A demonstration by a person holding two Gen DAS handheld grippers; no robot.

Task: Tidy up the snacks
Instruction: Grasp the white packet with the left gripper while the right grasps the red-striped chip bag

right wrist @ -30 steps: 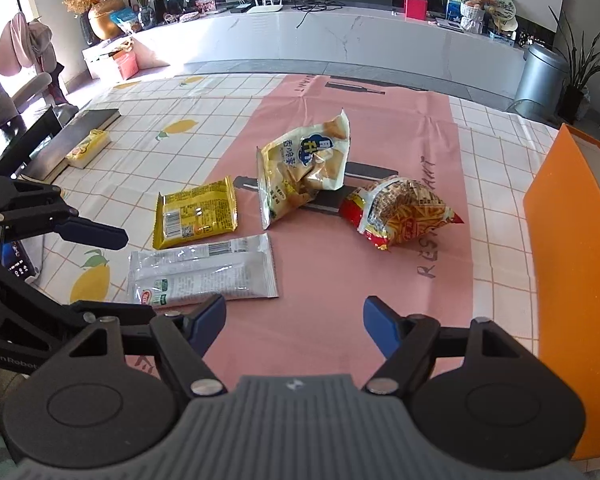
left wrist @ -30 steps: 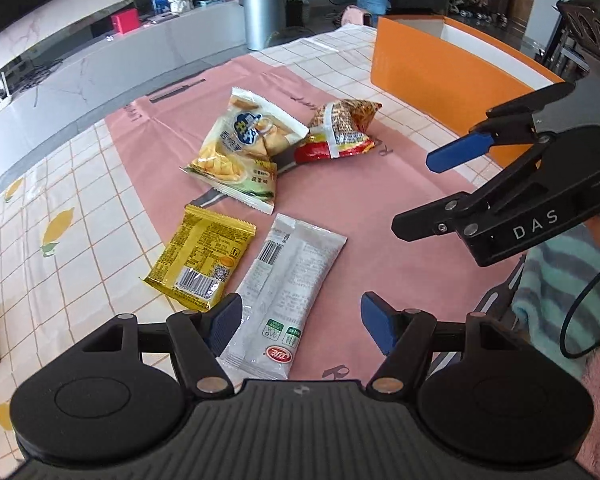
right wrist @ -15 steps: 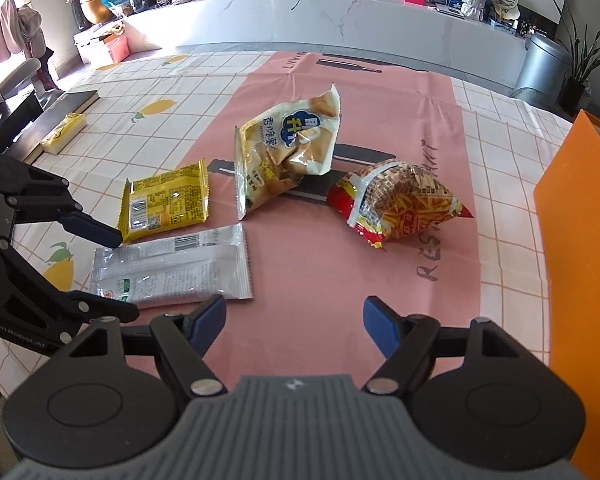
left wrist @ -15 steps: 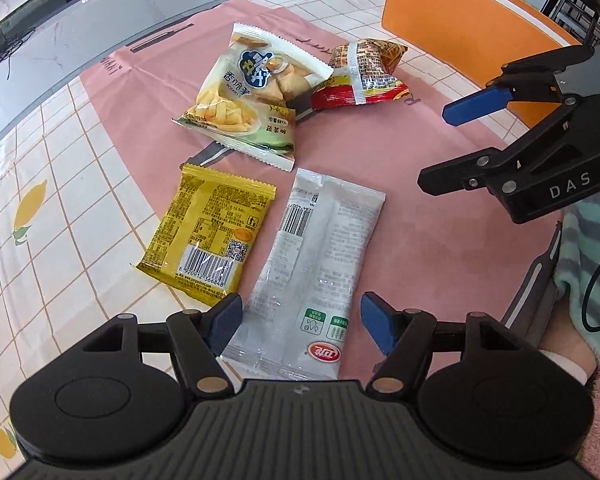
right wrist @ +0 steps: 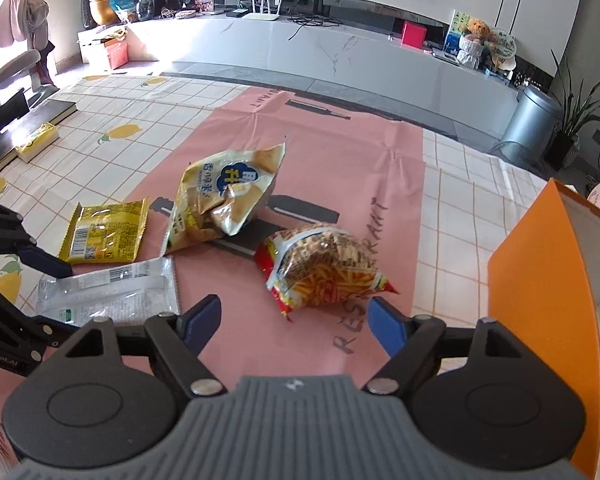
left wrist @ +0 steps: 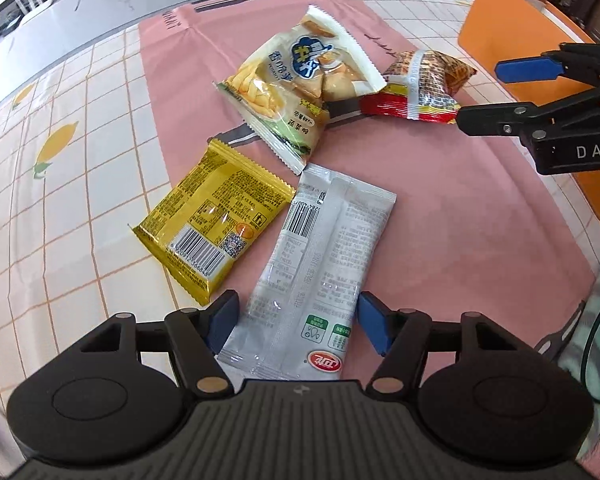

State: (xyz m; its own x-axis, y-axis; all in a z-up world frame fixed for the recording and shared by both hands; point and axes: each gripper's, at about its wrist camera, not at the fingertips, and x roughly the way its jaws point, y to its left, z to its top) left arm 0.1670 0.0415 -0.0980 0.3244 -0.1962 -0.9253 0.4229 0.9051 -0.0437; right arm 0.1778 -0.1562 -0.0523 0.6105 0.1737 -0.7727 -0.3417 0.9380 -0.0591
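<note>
Silver-grey snack packet (left wrist: 320,264) lies flat, printed back up, on a pink table runner (left wrist: 440,216), its near end between the spread blue fingertips of the left gripper (left wrist: 298,322); both pads stand just off the packet's edges, w/ nothing clamped. Beside it, on the packet's left in the left wrist view, a yellow foil packet (left wrist: 216,220) lies barcode up, partly on the runner and partly on the checked lemon-print tablecloth (left wrist: 60,208). Further back, a pale chip bag (left wrist: 296,84) w/ a blue logo sits puffed up, its lower corner just short of the silver-grey packet's far end. A red-and-yellow bag of stick snacks (right wrist: 324,268) rests to its right, close to the right gripper (right wrist: 296,322), whose fingers are also wide apart and empty, hovering just in front of that bag. Orange box (right wrist: 540,292) w/ a white inner wall stands on the table's right side, apart from all four snacks. From the left wrist view the right gripper's (left wrist: 540,96) blue-tipped fingers show in profile near the red bag. Background of the right wrist view: long white marble-look counter (right wrist: 340,48), grey bin (right wrist: 534,124), potted plants; details on the counter too small to tell.
</note>
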